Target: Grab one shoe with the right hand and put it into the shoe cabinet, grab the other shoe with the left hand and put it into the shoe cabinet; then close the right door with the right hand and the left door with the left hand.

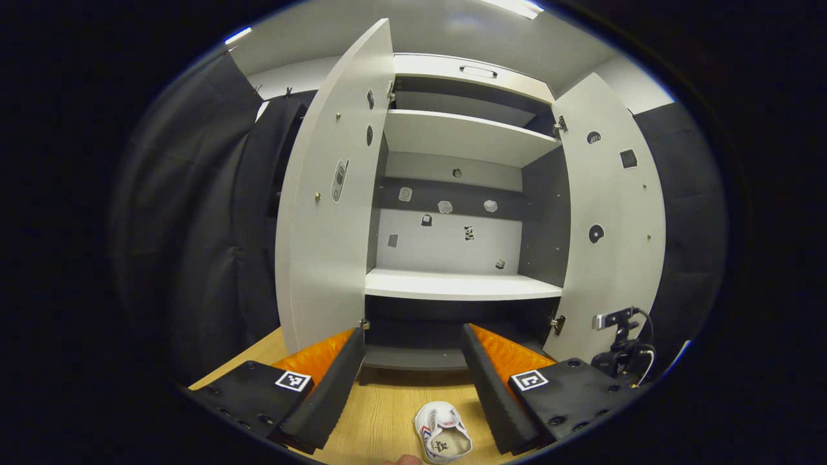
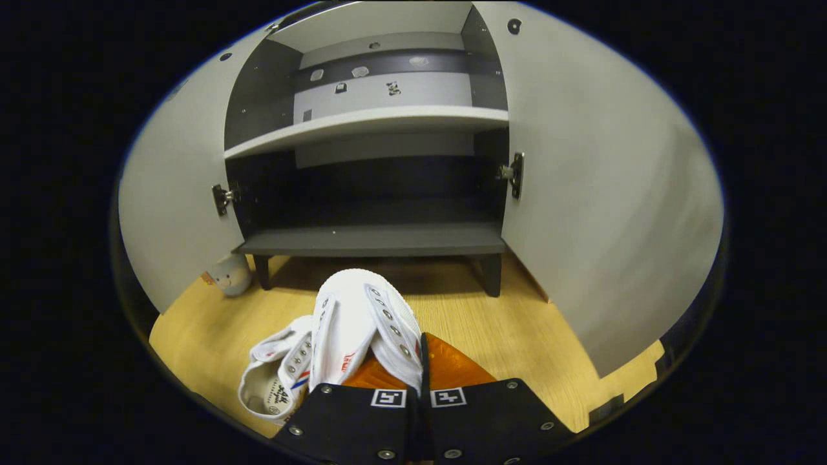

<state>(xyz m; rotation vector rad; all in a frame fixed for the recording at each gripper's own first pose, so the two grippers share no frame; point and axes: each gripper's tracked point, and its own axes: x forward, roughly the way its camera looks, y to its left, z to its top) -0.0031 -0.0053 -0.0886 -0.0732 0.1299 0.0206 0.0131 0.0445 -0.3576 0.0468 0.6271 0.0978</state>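
Left gripper view: the left tool (image 1: 413, 378) hangs open above the wooden surface (image 1: 381, 407), one white shoe (image 1: 442, 440) below its fingers. Right gripper view: the right tool (image 2: 420, 361) is clamped on the other shoe's (image 2: 362, 323) side, short of the shoe cabinet (image 2: 375, 239); gripped only by its soft edge, it may slip out.

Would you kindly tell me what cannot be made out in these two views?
- Right gripper view: the held shoe covers part of the second shoe behind it.
- Right gripper view: whether the right tool presses the shoe with both fingers; the shoe hides the contact.
- Left gripper view: the shoe on the floor is cut off by the bottom edge.
- Left gripper view: stickers on the cabinet's back wall are too small to identify.
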